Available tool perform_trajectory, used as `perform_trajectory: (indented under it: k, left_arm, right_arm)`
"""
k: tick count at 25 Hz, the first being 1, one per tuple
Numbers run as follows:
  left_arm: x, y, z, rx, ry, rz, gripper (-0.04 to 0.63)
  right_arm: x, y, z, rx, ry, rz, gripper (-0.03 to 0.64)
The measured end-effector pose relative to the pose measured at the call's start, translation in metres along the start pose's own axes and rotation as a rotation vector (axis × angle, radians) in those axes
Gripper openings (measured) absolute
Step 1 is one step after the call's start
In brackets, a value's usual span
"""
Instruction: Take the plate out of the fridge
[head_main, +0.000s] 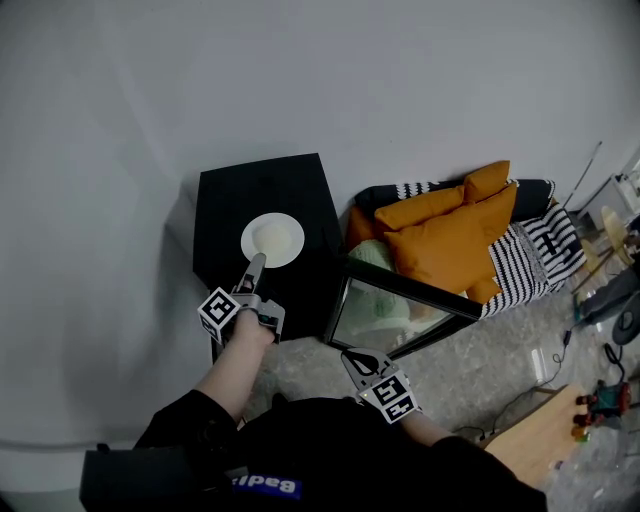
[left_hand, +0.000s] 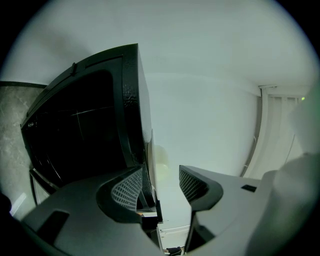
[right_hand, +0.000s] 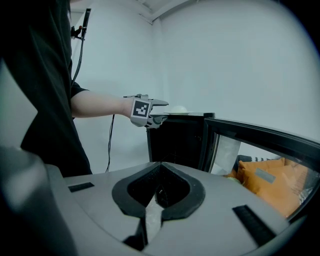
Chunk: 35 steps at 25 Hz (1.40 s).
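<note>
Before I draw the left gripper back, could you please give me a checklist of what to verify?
1. Plate out of the fridge, resting on its top: ok.
2. Plate wholly on the top, no overhang: ok.
3. Left gripper fingers apart, not pressing the plate: ok.
4. Right gripper free: ok, shut with nothing between its fingers.
5. Fridge door closed: not ok, it stands open.
6. Nothing else left inside the fridge: cannot tell, too dark.

I count one white plate (head_main: 272, 240), one black fridge (head_main: 262, 190) and two grippers: the left gripper (head_main: 256, 264) and the right gripper (head_main: 357, 358). I also make out at least two orange cushions (head_main: 450, 240).
</note>
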<state>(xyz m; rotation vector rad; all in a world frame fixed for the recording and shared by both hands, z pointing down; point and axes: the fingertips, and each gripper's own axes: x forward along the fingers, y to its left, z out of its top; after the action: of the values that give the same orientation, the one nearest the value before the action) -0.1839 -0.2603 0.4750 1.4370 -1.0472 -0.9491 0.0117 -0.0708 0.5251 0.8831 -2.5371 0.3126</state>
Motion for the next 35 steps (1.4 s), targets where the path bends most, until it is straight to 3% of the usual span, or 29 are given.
perform_trajectory:
  k: [8, 13, 15, 18, 24, 31, 35]
  left_arm:
    - [-0.038, -0.02, -0.025, 0.146, 0.091, -0.017, 0.218]
    - [-0.07, -0.038, -0.061, 0.261, 0.23, -0.048, 0.218]
    - [-0.084, -0.035, -0.075, 0.361, 0.308, -0.009, 0.216]
    - [-0.102, -0.042, -0.102, 0.442, 0.405, -0.039, 0.215]
    - [-0.128, -0.053, -0.141, 0.841, 0.551, -0.154, 0.186]
    - [-0.146, -0.065, -0.174, 1.097, 0.65, -0.295, 0.073]
    - [-0.155, -0.066, -0.184, 1.175, 0.686, -0.337, 0.009]
  right_arm:
    - [0.001, 0.004, 0.006, 0.013, -0.022, 0.014, 0.008]
    - [0.002, 0.01, 0.025, 0.053, -0.06, 0.055, 0.008]
    - [0.002, 0.015, 0.035, 0.08, -0.075, 0.092, 0.008]
    - [-0.001, 0.021, 0.053, 0.113, -0.099, 0.128, 0.008]
    - [0.0, 0.028, 0.072, 0.181, -0.146, 0.169, 0.008]
    - [-0.004, 0.038, 0.076, 0.161, -0.176, 0.157, 0.008]
    - [-0.009, 0.038, 0.084, 0.168, -0.205, 0.145, 0.008]
